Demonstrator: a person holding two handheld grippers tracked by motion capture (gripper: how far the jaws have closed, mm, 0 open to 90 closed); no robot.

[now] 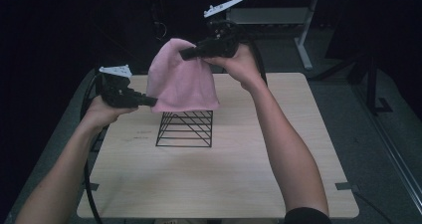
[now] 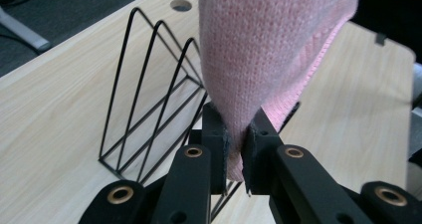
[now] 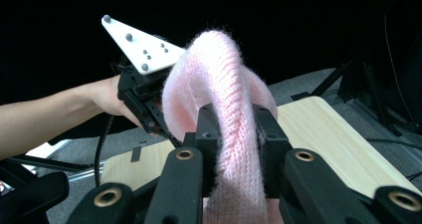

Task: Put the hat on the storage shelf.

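A pink knitted hat (image 1: 182, 79) hangs in the air above the middle of the pale wood-grain counter (image 1: 219, 174), stretched between two grippers. Its fabric is soft, with a fine ribbed knit and a fuzzy surface, and its crown is rounded. The lower hem hangs over the top of a black wire rack (image 1: 185, 128), a frame of thin bent rods that stands on the counter toward its far edge.

The left gripper (image 1: 149, 101) pinches the hat's lower left edge; in the left gripper view its jaws are closed on a narrow fold of the knit (image 2: 238, 149), and the rack's rods (image 2: 149, 94) rise as triangular loops just behind. That view also shows a round hole (image 2: 180, 5) in the counter near its far edge.

The right gripper (image 1: 191, 52) grips the hat near its top, held higher. In the right gripper view its jaws clamp a thick rolled band of the knit (image 3: 234, 149), and the left gripper with its white three-cornered plate (image 3: 142, 47) sits beyond. The high view shows both forearms reaching in from the near edge.
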